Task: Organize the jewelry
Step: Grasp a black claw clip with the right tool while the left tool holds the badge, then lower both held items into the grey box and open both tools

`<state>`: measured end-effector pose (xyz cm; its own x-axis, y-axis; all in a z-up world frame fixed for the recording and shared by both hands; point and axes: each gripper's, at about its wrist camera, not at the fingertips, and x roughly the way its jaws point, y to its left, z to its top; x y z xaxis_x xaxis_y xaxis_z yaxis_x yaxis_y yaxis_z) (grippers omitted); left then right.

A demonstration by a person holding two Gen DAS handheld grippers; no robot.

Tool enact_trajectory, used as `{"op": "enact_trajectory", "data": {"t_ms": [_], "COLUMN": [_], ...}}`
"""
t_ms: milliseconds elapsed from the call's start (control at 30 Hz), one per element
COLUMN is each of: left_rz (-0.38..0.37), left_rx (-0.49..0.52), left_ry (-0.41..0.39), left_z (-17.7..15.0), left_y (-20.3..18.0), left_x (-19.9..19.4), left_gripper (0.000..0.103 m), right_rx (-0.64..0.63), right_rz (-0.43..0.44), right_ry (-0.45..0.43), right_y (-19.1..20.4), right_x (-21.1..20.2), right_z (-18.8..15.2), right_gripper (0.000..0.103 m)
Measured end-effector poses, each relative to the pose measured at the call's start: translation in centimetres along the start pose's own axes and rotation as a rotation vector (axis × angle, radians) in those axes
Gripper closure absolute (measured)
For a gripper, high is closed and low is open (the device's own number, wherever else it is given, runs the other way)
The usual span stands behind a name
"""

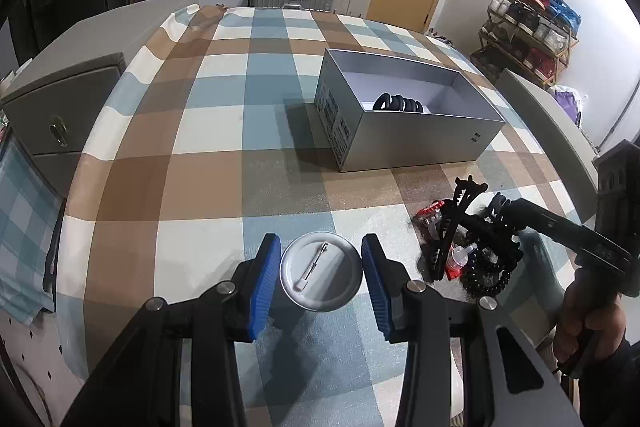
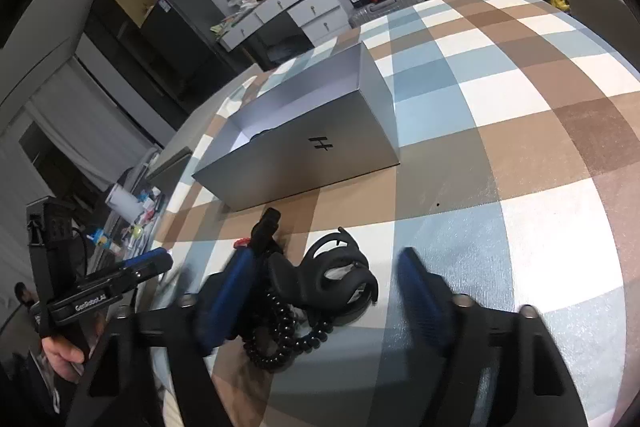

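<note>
Our left gripper (image 1: 322, 279) sits low over the checked cloth (image 1: 208, 131) with its blue pads (image 1: 262, 287) spread wide. Between them lies a round silver badge (image 1: 322, 277), pin side up, its clasp (image 1: 314, 267) running slantwise across the back. Neither pad touches the badge; a thin gap shows on each side.

Our right gripper (image 2: 326, 291) is also spread, its fingers (image 2: 420, 291) blurred in its own view. It hangs over a heap of hair things near the cloth's edge: a black claw clip (image 2: 340, 279), a black coil tie (image 2: 280, 335) lying partly under that clip, and a long black clip (image 2: 266, 231) on the far side. The left finger is right against the heap, the right finger stands clear of it on bare cloth. We cannot tell whether the left finger actually touches anything.

From the left wrist view, the same heap (image 1: 472, 247) lies to the right of the badge, with a small red piece (image 1: 434, 209) and a clear-and-red clip (image 1: 458, 259) mixed in. The right gripper (image 1: 516, 223) reaches into it from the right, held by our hand (image 1: 588, 323).

Beyond both sits an open grey box (image 1: 416, 139), well apart from the badge and nearer the heap. Inside it, a black coil (image 1: 398, 103) rests against the near wall. From the right wrist view the box (image 2: 304, 151) shows a small logo on its long side.
</note>
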<state>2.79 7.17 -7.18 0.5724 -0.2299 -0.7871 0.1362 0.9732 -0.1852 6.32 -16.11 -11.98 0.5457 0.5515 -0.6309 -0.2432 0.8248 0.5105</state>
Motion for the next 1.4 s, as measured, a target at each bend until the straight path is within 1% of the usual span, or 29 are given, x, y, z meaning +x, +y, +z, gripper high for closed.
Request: {"op": "enact_trajectory", "data": {"t_ms": [33, 67, 167, 267, 400, 500, 633, 833, 967, 1067, 1133, 1200, 1367, 1400], "left_rz": [-0.002, -0.003, -0.009, -0.024, -0.052, -0.074, -0.106, -0.117, -0.13, -0.116, -0.136, -0.136, -0.171, -0.188], "left_rx": [0.002, 0.003, 0.006, 0.006, 0.032, 0.058, 0.077, 0.124, 0.135, 0.143, 0.136, 0.124, 0.11, 0.106], "left_ry": [-0.002, -0.004, -0.017, -0.038, -0.054, -0.066, -0.089, -0.119, -0.12, -0.111, -0.092, -0.083, -0.041, -0.029], "left_z": [0.0, 0.0, 0.3, 0.9, 1.9, 3.2, 5.5, 8.5, 10.1, 10.8, 11.2, 11.5, 11.8, 11.8], "left_y": [0.0, 0.0, -0.2, -0.6, -1.5, -2.3, -3.3, -5.1, -5.9, -6.3, -6.2, -6.1, -6.1, -6.1], "left_x": [-0.1, -0.2, -0.6, -1.2, -1.9, -2.2, -2.2, -1.0, 0.6, 2.0, 3.1, 3.7, 5.4, 5.8], "left_gripper": [0.067, 0.067, 0.067, 0.067, 0.067, 0.067, 0.067, 0.067, 0.067, 0.067, 0.067, 0.067, 0.067, 0.067], "right_rx": [0.006, 0.012, 0.0, 0.009, 0.042, 0.043, 0.015, -0.038, -0.091, -0.121, -0.137, -0.153, -0.204, -0.206], "right_rz": [0.013, 0.02, 0.001, 0.01, 0.063, 0.105, 0.149, 0.206, 0.215, 0.21, 0.197, 0.186, 0.146, 0.138], "right_ry": [0.009, 0.008, -0.016, -0.08, -0.152, -0.185, -0.206, -0.204, -0.2, -0.189, -0.166, -0.136, -0.078, -0.067], "right_y": [-0.1, -0.2, -0.2, -0.4, -1.1, -1.0, 0.0, 1.6, 2.6, 3.0, 3.1, 3.2, 3.1, 3.0], "right_x": [0.1, 0.1, -0.6, -2.3, -4.7, -5.9, -6.0, -4.7, -3.5, -2.3, -1.2, 0.1, 2.8, 3.2], "right_z": [0.1, 0.0, -0.1, 0.3, 2.0, 3.5, 5.8, 9.2, 11.1, 12.3, 13.1, 13.7, 13.9, 13.8], "right_gripper": [0.05, 0.05, 0.05, 0.05, 0.05, 0.05, 0.05, 0.05, 0.05, 0.05, 0.05, 0.05, 0.05, 0.05]}}
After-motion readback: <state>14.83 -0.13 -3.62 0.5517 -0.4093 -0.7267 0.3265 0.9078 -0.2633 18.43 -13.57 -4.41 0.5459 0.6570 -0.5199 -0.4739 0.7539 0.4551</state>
